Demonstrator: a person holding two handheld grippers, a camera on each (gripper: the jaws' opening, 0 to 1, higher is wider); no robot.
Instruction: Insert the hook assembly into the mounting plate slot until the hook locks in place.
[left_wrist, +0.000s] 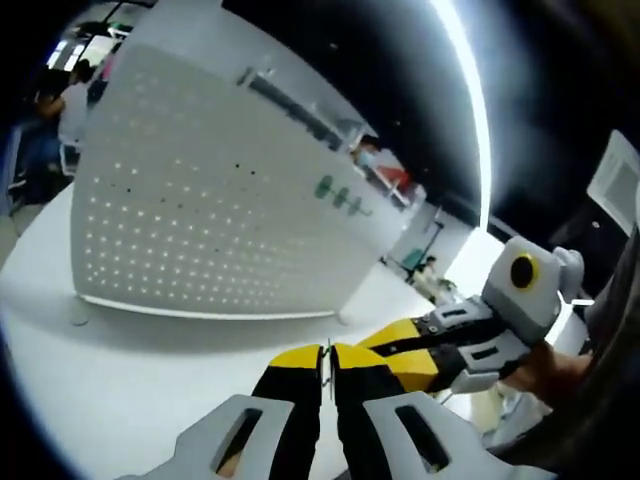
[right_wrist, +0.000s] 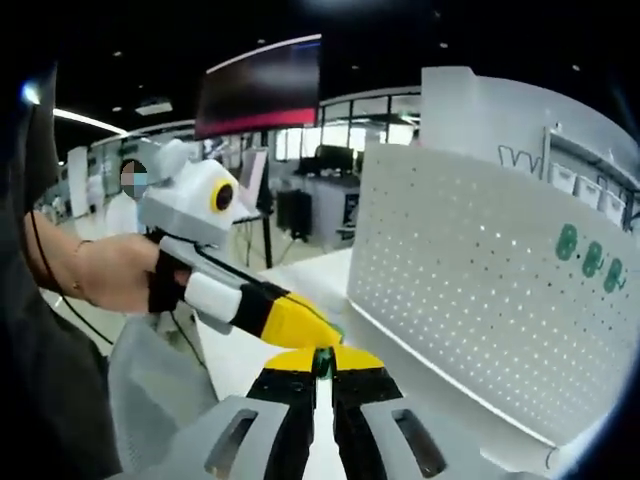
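— Left of the perforated panel (left_wrist: 200, 220), anything in play?

— Nothing but bare white table (left_wrist: 90, 400). Straight in front of the panel, well short of its face: left gripper (left_wrist: 328, 352), jaws drawn nearly together, a thin sliver in the gap, too small to name.

— And further right?

— Right gripper (left_wrist: 380, 342), set tip to tip against the left one, likewise in front of the panel and apart from it. Seen from its own view: jaws narrow, pinching a small green piece, taken to be the hook assembly (right_wrist: 322, 360), with the left gripper's yellow tip touching it.

— Step in hand, then?

— Looks like readying or passing the hook between the two tips. No insertion begun; hook apart from the panel.

— Next move?

— Settle the hold in one gripper and free the other. Then carry the hook to the panel, square it with a slot and press until locked. Cannot pick out the target slot from here. Green marks (right_wrist: 590, 250) toward the panel's right edge, purpose unclear.
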